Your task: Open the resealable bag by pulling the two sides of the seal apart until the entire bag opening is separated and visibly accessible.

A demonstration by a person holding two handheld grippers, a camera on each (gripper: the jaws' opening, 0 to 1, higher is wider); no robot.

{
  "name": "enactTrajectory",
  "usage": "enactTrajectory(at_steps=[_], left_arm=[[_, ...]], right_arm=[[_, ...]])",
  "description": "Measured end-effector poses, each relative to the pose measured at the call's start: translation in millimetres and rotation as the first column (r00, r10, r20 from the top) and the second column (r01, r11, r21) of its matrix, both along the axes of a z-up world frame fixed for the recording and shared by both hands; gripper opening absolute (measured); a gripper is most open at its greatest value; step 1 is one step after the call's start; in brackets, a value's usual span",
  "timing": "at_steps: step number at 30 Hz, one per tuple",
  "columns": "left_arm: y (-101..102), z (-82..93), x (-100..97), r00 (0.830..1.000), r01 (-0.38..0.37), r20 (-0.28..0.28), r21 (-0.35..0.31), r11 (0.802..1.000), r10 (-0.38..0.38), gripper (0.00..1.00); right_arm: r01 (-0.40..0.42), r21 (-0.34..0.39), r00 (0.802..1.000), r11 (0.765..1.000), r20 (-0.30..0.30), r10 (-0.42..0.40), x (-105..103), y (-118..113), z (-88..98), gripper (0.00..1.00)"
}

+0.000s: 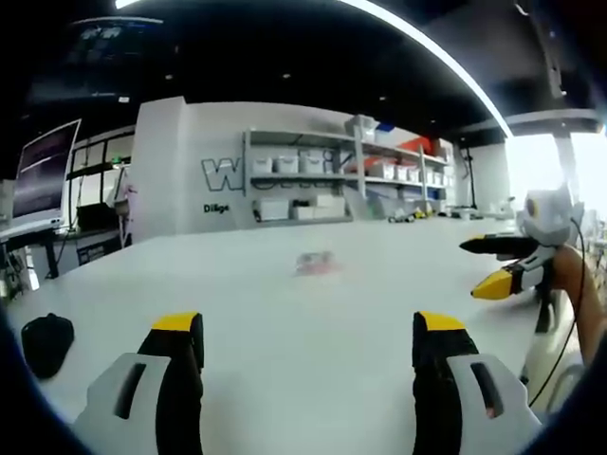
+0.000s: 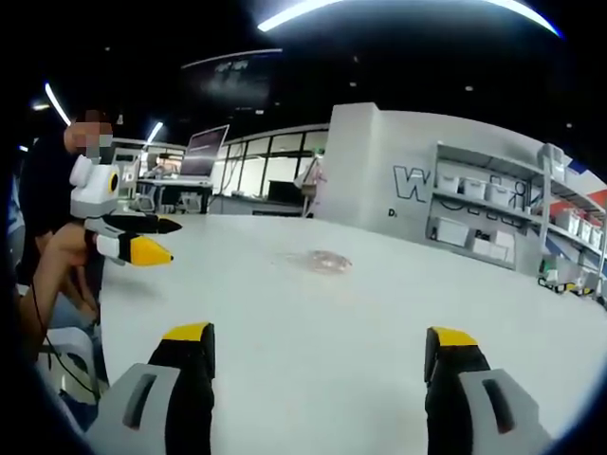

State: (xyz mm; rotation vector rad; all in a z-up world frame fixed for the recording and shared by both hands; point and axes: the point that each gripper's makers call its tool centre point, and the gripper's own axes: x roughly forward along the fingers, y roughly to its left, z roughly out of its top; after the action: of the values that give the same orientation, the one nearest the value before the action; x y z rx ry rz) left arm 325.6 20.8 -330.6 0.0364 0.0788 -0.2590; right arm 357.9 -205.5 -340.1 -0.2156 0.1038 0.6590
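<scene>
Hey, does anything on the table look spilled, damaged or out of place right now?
Nothing stands out. The bag lies flat by itself on the white table, too blurred to judge its seal. Both grippers, left and right, are open and apart from it.

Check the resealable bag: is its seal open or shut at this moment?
Cannot tell. The bag lies flat on the white table, small and blurred; neither the left gripper nor the right gripper, both open, touches it.

Right tool (image 2: pixel 318 355) spread wide above table (image 2: pixel 285 322); bag (image 2: pixel 322 260) lies beyond.
</scene>
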Motion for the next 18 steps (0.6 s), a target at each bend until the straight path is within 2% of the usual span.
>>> enactTrajectory(at_steps=[18], left_arm=[[2.7,5.9,-1.2,1.0,-0.001,0.013,-0.004,1.0,0.001,0.9]], right_arm=[[-0.009,0.009,1.0,1.0,0.003,0.009,-1.1,1.4,1.9,0.92]])
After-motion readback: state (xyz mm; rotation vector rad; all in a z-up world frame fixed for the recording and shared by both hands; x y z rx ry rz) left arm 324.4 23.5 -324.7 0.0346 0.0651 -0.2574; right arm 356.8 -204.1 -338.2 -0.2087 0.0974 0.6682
